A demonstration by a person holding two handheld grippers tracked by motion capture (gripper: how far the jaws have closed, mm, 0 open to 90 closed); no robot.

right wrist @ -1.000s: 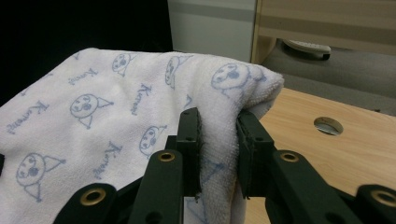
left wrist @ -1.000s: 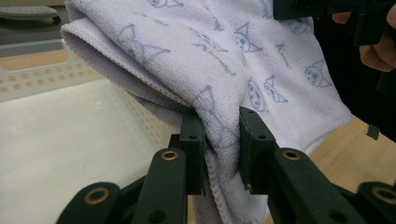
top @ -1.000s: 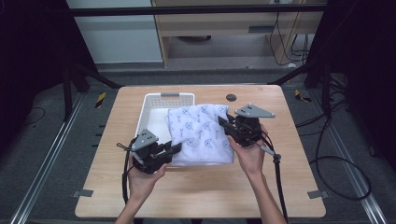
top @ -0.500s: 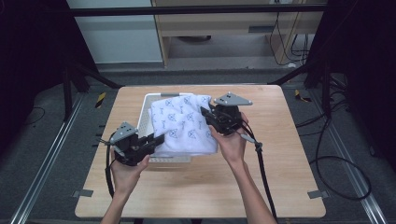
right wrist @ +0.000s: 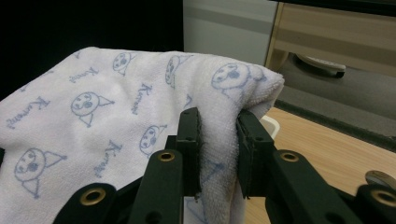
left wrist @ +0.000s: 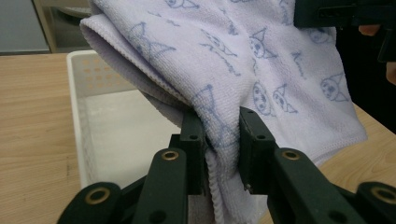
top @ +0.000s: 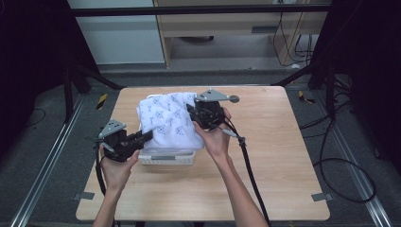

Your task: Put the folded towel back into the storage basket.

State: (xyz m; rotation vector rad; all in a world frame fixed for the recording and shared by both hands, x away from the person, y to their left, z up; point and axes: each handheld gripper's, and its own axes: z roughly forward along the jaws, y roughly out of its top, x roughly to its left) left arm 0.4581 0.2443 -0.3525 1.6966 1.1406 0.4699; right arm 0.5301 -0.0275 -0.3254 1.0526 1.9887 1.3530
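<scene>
Towel point(top: 169, 120) carried leftward over slatted white basket point(top: 166, 157), soft printed terry, both jaws pinching its folds.

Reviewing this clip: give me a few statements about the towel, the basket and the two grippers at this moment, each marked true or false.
1. Both grippers are clamped on the patterned towel. True: the left gripper and the right gripper each pinch its fabric.
2. The towel lies flat on the table. False: it is held up over the white basket.
3. The basket is packed with other items. False: the part of its inside seen in the left gripper view looks bare.
4. The towel bears a blue cartoon print. True.
</scene>
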